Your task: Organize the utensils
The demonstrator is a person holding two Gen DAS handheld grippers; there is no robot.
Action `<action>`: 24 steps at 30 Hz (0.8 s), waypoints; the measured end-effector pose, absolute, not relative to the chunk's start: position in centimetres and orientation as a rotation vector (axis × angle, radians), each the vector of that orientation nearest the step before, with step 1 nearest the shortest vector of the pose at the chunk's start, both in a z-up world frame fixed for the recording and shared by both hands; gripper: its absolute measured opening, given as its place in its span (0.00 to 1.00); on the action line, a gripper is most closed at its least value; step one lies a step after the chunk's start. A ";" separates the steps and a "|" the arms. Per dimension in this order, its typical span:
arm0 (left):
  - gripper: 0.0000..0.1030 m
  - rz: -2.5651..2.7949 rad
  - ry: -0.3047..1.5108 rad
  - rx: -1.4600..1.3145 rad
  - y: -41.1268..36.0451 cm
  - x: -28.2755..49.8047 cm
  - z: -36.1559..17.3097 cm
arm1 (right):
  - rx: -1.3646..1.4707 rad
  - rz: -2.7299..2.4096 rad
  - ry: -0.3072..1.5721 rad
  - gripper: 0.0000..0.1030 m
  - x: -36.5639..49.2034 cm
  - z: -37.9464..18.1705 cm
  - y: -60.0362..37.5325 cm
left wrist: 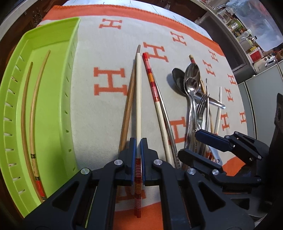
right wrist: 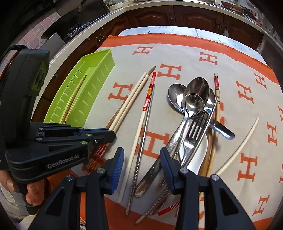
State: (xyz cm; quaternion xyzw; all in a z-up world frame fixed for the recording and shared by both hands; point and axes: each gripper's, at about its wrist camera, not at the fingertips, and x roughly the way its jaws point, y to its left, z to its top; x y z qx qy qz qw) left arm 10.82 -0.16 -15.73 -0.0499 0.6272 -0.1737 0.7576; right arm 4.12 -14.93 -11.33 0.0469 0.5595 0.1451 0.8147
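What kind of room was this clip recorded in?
Most likely a home kitchen: dark wooden cabinets under a pale countertop, jars and bottles crowding a ledge, and a cloth-covered table strewn with spoons and chopsticks.

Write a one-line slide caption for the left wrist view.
Left claw grips cream chopsticks beside green tray.

Both grippers were matte black plastic with open triangular cut-outs in their linkage arms and round silver screw heads at the joints. The left gripper (left wrist: 138, 148) carried thin blue pads on its inner finger faces; at the left of the right wrist view its body bore white "GenRobot.AI" lettering, with a dark cable looping at the upper left. The right gripper (right wrist: 141, 164) had ribbed blue pads (right wrist: 118, 165). A hand (right wrist: 32, 192) showed at lower left.
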 end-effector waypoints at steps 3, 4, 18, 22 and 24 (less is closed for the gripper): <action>0.03 -0.379 1.376 -0.111 -0.3 10.8 -16.2 | 0.096 0.310 1.196 0.41 4.1 -11.5 -14.9; 0.03 -0.378 1.377 -0.109 -0.4 10.9 -16.3 | 0.096 0.310 1.196 0.41 4.2 -11.5 -14.8; 0.03 -0.364 1.382 -0.111 -0.5 11.0 -16.2 | 0.103 0.322 1.201 0.41 4.1 -11.7 -15.0; 0.03 -0.362 1.383 -0.116 -0.5 11.0 -16.2 | 0.103 0.324 1.199 0.41 4.0 -11.7 -14.9; 0.03 -0.361 1.383 -0.115 -0.5 11.0 -16.3 | 0.102 0.326 1.198 0.41 4.0 -11.7 -14.9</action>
